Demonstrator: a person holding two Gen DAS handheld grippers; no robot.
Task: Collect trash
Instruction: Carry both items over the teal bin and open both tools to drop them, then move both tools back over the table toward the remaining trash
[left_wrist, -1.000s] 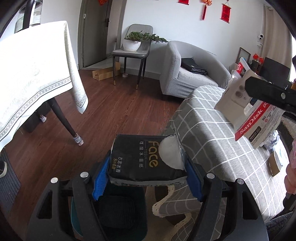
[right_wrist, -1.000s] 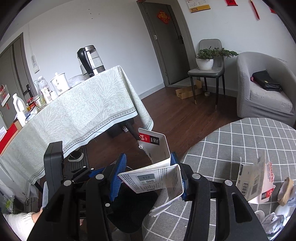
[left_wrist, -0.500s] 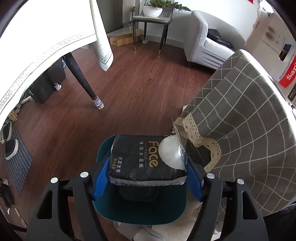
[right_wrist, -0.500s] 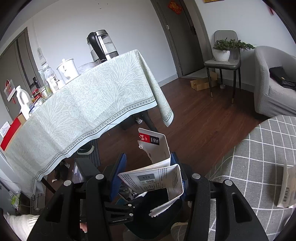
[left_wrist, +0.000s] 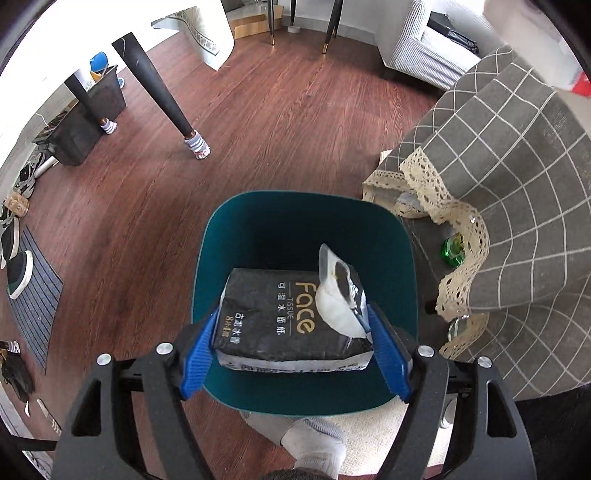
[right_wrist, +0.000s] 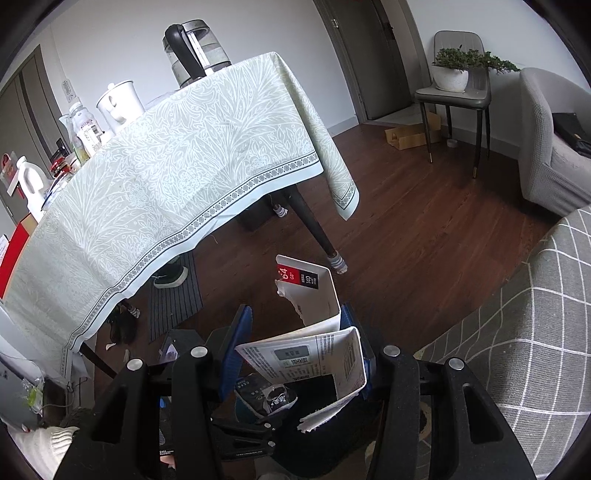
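A black tissue pack (left_wrist: 280, 317) with a white torn flap sits between the blue pads of my left gripper (left_wrist: 291, 314), directly above the open teal bin (left_wrist: 306, 197). The left jaws are opening, and both pads still touch the pack's sides. My right gripper (right_wrist: 295, 332) is shut on torn white card packaging (right_wrist: 314, 354) with a red and black label. It hangs over the wooden floor beside the checked table. Below it the right wrist view shows the tissue pack (right_wrist: 267, 398) and the bin's dark mouth (right_wrist: 332, 443).
A round table with a grey checked, lace-edged cloth (left_wrist: 517, 184) stands right of the bin. A table under a pale green cloth (right_wrist: 184, 166) and its dark leg (left_wrist: 162, 96) stand to the left. A person's socked foot (left_wrist: 314, 443) is just before the bin. Shoes and a mat (left_wrist: 33, 295) lie at the left.
My left gripper tipped downward and sank until the teal bin lies straight under the tissue pack. My right gripper swung left off the checked table, still holding the packaging.
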